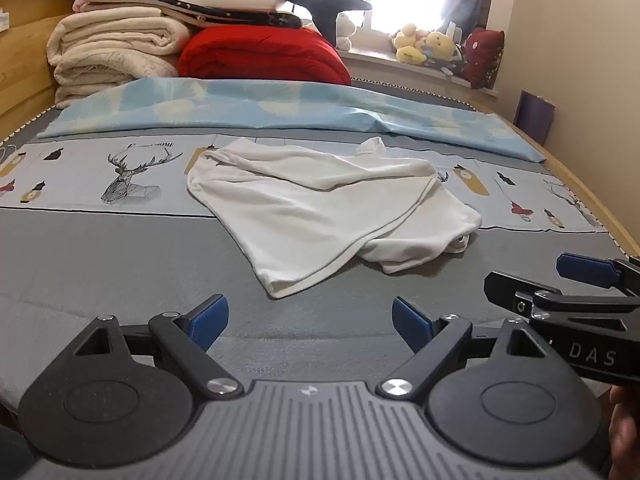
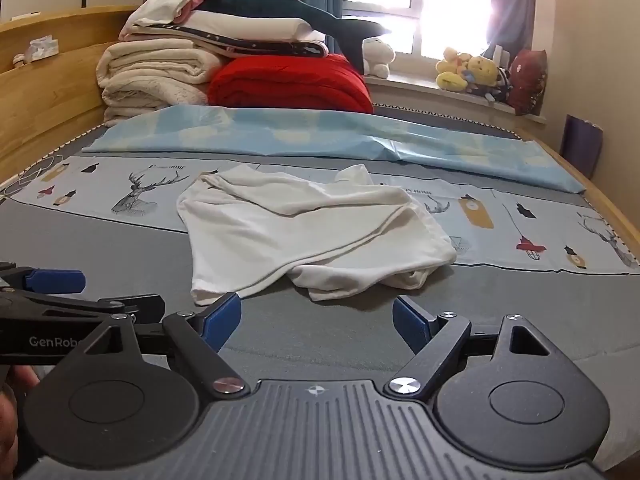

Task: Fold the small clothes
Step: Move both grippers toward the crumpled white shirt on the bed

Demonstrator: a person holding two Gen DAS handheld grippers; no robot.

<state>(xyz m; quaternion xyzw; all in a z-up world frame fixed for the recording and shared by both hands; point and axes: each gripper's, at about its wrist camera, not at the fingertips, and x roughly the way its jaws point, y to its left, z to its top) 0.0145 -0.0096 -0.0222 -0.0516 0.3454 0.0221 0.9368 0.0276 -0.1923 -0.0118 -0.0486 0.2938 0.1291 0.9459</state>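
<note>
A small white garment (image 1: 320,204) lies crumpled and loosely doubled over itself in the middle of the bed, half on the grey cover and half on the printed sheet; the right wrist view shows the same white garment (image 2: 304,228). My left gripper (image 1: 310,320) hovers open just short of its near corner, nothing between its blue pads. My right gripper (image 2: 318,318) is open too, its left pad close to the garment's near hem without touching. In the left wrist view the right gripper (image 1: 560,280) juts in from the right edge. The left gripper (image 2: 68,292) shows at the right view's left edge.
Folded cream blankets (image 1: 116,52) and a red quilt (image 1: 264,56) are stacked at the head of the bed, by the wooden headboard (image 1: 20,76). A light blue sheet (image 1: 280,108) lies across behind the garment. Plush toys (image 1: 428,44) sit on the windowsill. Grey bed cover (image 1: 120,264) spreads in front.
</note>
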